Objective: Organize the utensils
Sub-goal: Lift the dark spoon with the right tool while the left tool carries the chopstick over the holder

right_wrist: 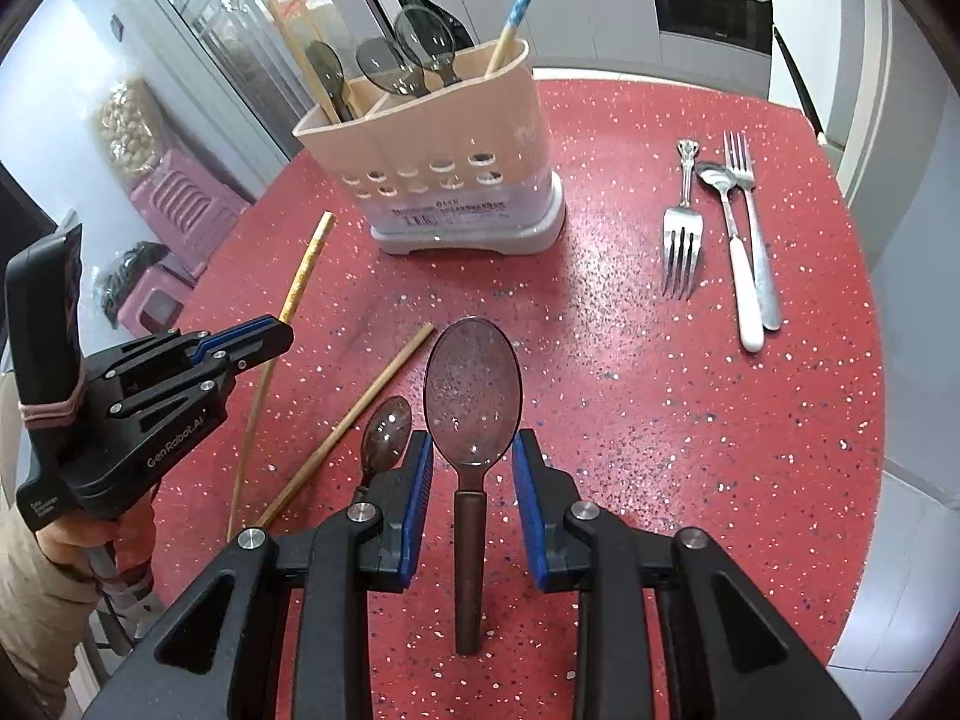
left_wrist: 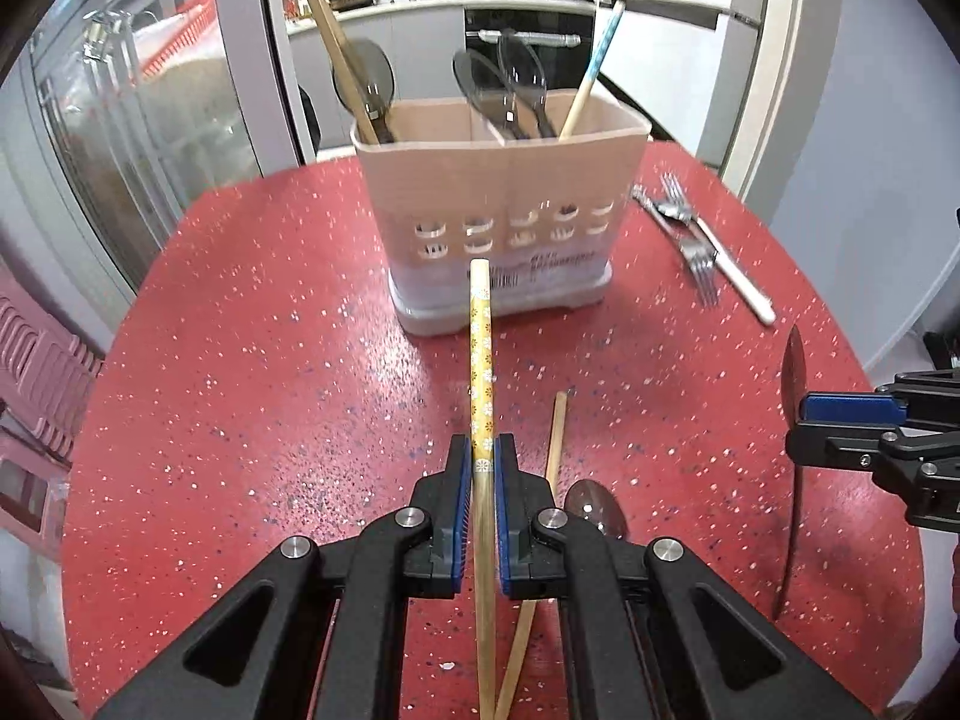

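On the red speckled table (left_wrist: 252,372), seen from the left wrist camera, the beige utensil caddy (left_wrist: 498,204) stands at the far middle. Nearer than the caddy, the left gripper (left_wrist: 482,468) has its blue pads pressed on a yellow patterned chopstick (left_wrist: 480,360), whose free end points toward the caddy's base. Just right of that gripper lie a plain wooden chopstick (left_wrist: 555,444) and a small dark spoon (left_wrist: 594,510), both on the table. Inside the caddy stand three smoky translucent spoons (left_wrist: 516,90), a wooden chopstick (left_wrist: 336,54) and a blue-checked chopstick (left_wrist: 591,66). Right of the caddy lie forks (left_wrist: 699,258) and a white-handled utensil (left_wrist: 735,276). At the right edge, well right of the caddy, the right gripper (left_wrist: 804,420) holds a brown spoon (left_wrist: 792,372) edge-on.

Below the caddy (right_wrist: 444,162) in the right wrist view, the right gripper (right_wrist: 472,468) carries the brown spoon (right_wrist: 472,390), bowl toward the caddy, handle running back between the pads; a gap shows on each side of the handle, so whether the jaws are pressing it cannot be told from here. Left of it lie the small dark spoon (right_wrist: 389,429) and the plain chopstick (right_wrist: 360,414). Far left of the caddy, the left gripper (right_wrist: 282,333), held by a hand (right_wrist: 90,540), clamps the yellow chopstick (right_wrist: 303,267). Right of the caddy lie a fork (right_wrist: 683,240), a white-handled spoon (right_wrist: 735,240) and a second fork (right_wrist: 753,228).
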A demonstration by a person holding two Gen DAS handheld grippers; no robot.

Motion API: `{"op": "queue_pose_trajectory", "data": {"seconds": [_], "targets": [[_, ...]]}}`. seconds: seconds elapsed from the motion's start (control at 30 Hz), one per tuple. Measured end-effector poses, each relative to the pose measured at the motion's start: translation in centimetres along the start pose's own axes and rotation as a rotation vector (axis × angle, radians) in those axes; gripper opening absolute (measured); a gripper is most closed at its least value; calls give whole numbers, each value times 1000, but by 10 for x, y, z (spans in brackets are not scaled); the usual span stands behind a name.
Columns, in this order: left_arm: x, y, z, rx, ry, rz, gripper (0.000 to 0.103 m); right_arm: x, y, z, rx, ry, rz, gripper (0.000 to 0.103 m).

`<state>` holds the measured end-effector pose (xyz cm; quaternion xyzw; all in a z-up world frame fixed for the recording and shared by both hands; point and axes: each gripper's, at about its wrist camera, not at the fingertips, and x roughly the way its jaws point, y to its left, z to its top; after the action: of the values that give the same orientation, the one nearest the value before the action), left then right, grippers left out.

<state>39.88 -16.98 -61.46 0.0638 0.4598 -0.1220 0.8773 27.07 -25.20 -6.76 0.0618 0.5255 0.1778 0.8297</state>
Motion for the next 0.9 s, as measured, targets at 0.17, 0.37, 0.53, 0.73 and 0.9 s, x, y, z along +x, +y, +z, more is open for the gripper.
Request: {"op": "queue_pose_trajectory", "data": {"seconds": [0.17,0.37,0.53,0.73,0.9], "targets": [[-40,11,5,-17,-47,-1,30,-11,4,1,-5,-27,3,30],[-63,18,10,-59,-104,0,30,-22,7,8,-5,-66,17,30],[-83,28,12,-106,-158,-8,30,-37,12,16,-7,-118,28,30],[-107,41,25,-154,-226,-17,30,-54,17,32,-4,-172,38,30],[-120,49,39,-189,-273,-24,30,-63,17,49,-1,-204,41,30]]}}
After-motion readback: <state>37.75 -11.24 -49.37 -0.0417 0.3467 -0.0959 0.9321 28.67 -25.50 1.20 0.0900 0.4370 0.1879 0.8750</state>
